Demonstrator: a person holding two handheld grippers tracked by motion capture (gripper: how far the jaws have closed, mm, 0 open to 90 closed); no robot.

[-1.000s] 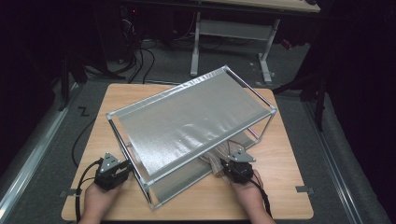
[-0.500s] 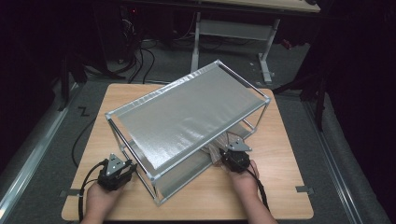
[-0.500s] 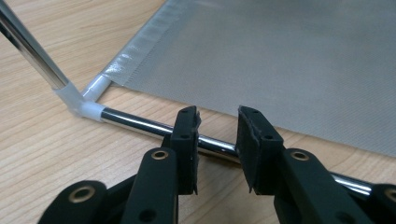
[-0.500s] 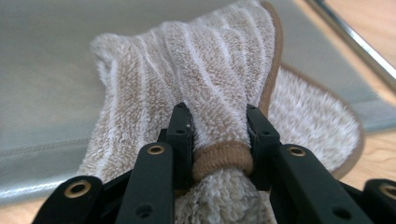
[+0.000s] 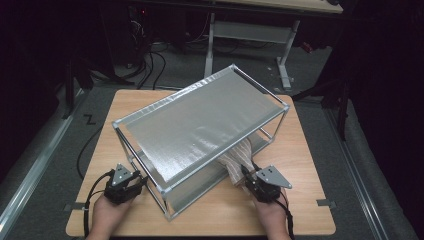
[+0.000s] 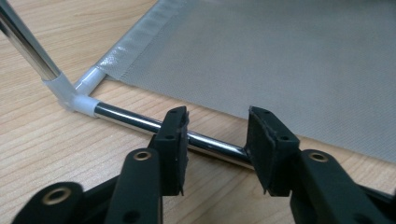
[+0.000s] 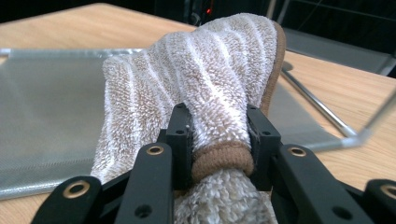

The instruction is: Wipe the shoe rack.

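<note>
Striped towel (image 7: 205, 79) pinched in right fingers (image 7: 181, 135), far end seemingly hidden under rack (image 5: 200, 125)

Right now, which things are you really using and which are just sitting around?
Using:
striped towel, pinched in the right gripper
metal rack
left gripper, fingers open around the rack's bottom bar

Sitting around:
desk frame behind
floor cables

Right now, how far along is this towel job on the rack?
Partly done. The right gripper is shut on the striped towel, drawn partway out from the rack's lower shelf. The left gripper, jaws just opening, straddles the bottom rail without pressing it. Left: pulling the towel clear.
</note>
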